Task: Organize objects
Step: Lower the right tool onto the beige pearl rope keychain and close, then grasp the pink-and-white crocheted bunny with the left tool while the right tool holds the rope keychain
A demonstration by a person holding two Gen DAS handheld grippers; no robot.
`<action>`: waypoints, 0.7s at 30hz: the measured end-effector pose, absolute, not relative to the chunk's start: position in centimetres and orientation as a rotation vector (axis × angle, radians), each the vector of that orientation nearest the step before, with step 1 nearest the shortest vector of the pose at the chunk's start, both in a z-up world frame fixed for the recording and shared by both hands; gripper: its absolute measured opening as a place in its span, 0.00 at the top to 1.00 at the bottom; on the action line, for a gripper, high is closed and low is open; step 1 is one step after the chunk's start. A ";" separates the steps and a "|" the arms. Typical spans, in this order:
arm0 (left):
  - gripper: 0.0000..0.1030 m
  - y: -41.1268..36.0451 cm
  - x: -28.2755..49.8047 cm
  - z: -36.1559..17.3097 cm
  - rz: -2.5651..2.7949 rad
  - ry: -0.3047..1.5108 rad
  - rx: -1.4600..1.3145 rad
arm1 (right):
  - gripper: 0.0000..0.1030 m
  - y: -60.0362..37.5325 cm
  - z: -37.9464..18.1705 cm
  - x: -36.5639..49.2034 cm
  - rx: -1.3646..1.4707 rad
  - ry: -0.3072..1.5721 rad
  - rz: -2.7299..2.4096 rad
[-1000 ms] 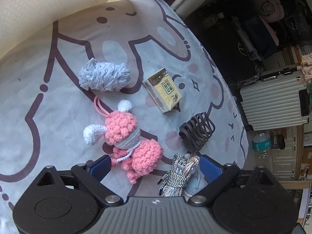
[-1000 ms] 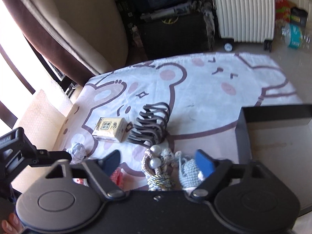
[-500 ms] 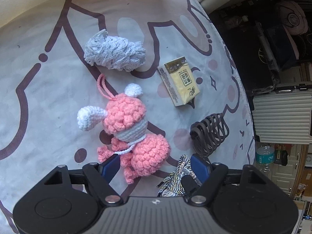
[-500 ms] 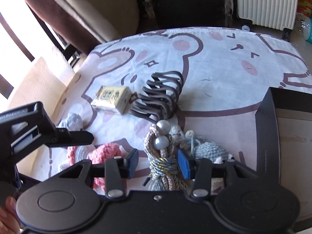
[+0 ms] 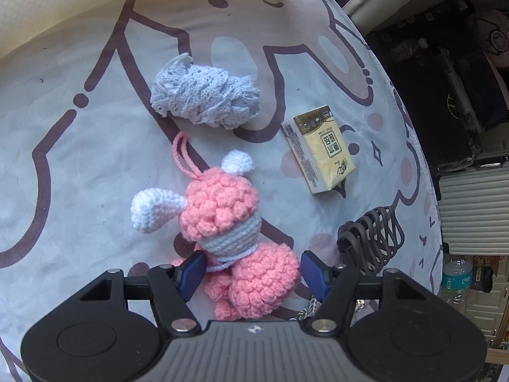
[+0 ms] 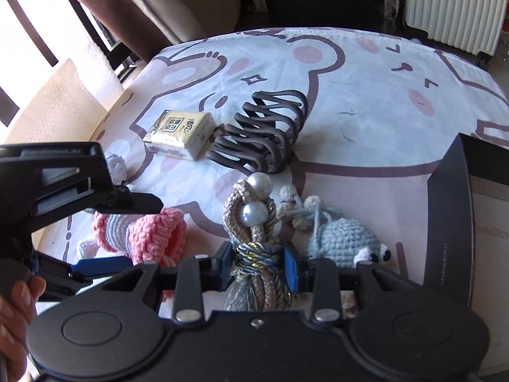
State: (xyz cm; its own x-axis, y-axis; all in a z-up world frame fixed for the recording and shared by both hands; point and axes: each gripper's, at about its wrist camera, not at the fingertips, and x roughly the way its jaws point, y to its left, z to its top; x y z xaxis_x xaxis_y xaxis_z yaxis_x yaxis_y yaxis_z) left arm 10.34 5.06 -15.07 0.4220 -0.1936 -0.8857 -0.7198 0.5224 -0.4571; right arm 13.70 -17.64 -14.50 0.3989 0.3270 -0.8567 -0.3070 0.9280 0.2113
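Note:
A pink crochet doll point(image 5: 222, 210) with white ears lies on the bear-print sheet. My left gripper point(image 5: 253, 270) straddles its lower body. The jaws are closing, the left pad touches the doll and the right pad stands just off it. In the right wrist view the left gripper's fingers point(image 6: 136, 202) bracket the same doll point(image 6: 152, 232). My right gripper point(image 6: 259, 262) is closing on a braided cord bundle point(image 6: 251, 219) with two pearls, both pads against its wrapped waist. A pale blue crochet mouse point(image 6: 343, 238) lies just right of the bundle.
A dark hair claw point(image 6: 264, 137), a yellow tissue pack point(image 6: 178, 132) and a pale lace bundle point(image 5: 203, 98) lie farther out on the sheet. A black box point(image 6: 445, 222) stands at the right. A ribbed suitcase point(image 6: 455, 3) is beyond the bed. A hand point(image 6: 12, 312) holds the left gripper.
Both grippers came down toward the sheet and narrowed their jaws. The right pads closed in onto the cord bundle. The left pads drew in around the pink doll's body.

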 end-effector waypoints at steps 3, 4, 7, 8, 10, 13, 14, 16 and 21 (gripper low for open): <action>0.37 5.2 10.5 -14.9 0.423 1.118 -0.963 | 0.67 -17.6 -14.1 13.8 0.031 1.080 0.419; 0.38 5.2 10.5 -14.8 0.433 1.121 -0.935 | 0.67 -17.5 -14.0 13.8 0.034 1.073 0.428; 0.37 5.2 10.9 -14.8 0.409 1.139 -0.853 | 0.67 -16.9 -13.7 13.9 0.029 1.059 0.456; 0.37 4.9 11.2 -14.6 0.390 1.146 -0.796 | 0.67 -16.6 -13.7 13.9 0.022 1.057 0.463; 0.39 4.2 11.8 -14.0 0.344 1.156 -0.664 | 0.67 -15.9 -13.6 13.9 0.000 1.052 0.472; 0.42 3.3 12.3 -13.5 0.263 1.164 -0.523 | 0.67 -15.2 -13.7 13.9 -0.014 1.045 0.488; 0.42 3.2 12.4 -13.4 0.241 1.169 -0.495 | 0.67 -15.0 -13.7 13.9 -0.015 1.043 0.493; 0.42 3.3 12.5 -13.4 0.215 1.177 -0.476 | 0.67 -14.7 -13.8 13.9 -0.013 1.047 0.505; 0.44 4.7 12.3 -13.6 0.225 1.175 -0.520 | 0.67 -13.7 -14.3 13.4 -0.026 1.087 0.574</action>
